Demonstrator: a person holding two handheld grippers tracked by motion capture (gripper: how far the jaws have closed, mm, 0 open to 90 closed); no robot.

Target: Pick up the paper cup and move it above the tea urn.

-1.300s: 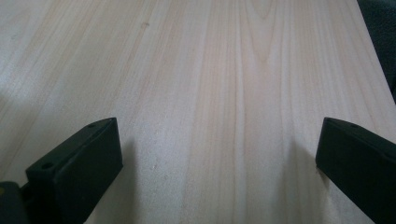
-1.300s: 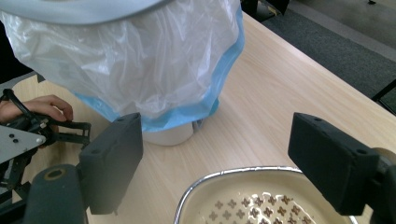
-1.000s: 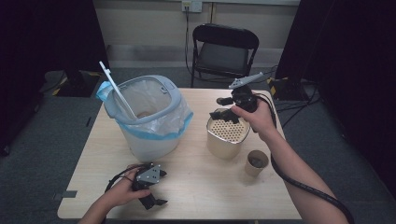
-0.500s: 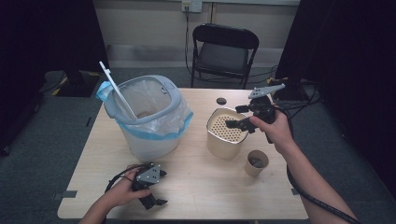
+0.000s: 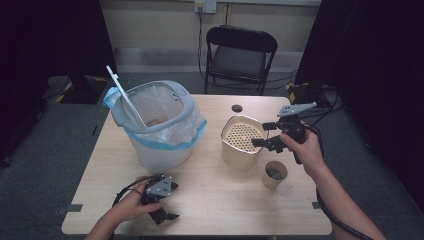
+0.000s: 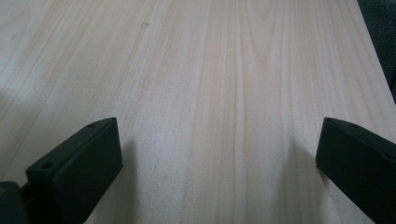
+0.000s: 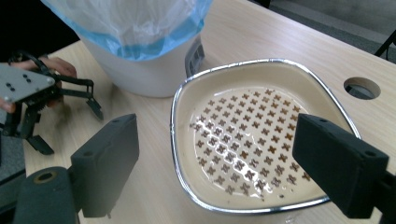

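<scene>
Perforated beige container [image 5: 241,142] stands upright, mouth up, just right of the lined bin [image 5: 157,125]. Right hand-held gripper [image 5: 264,136] hovers level over its rim, empty jaws just widened. Left hand-held gripper [image 5: 165,202] rests wide on the desk [image 5: 210,200].

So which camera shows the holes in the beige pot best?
The right gripper view: the perforated insert sits close, each cross-shaped hole clear. The high view shows the insert small, holes as dots. The left gripper view looks at bare table.
</scene>
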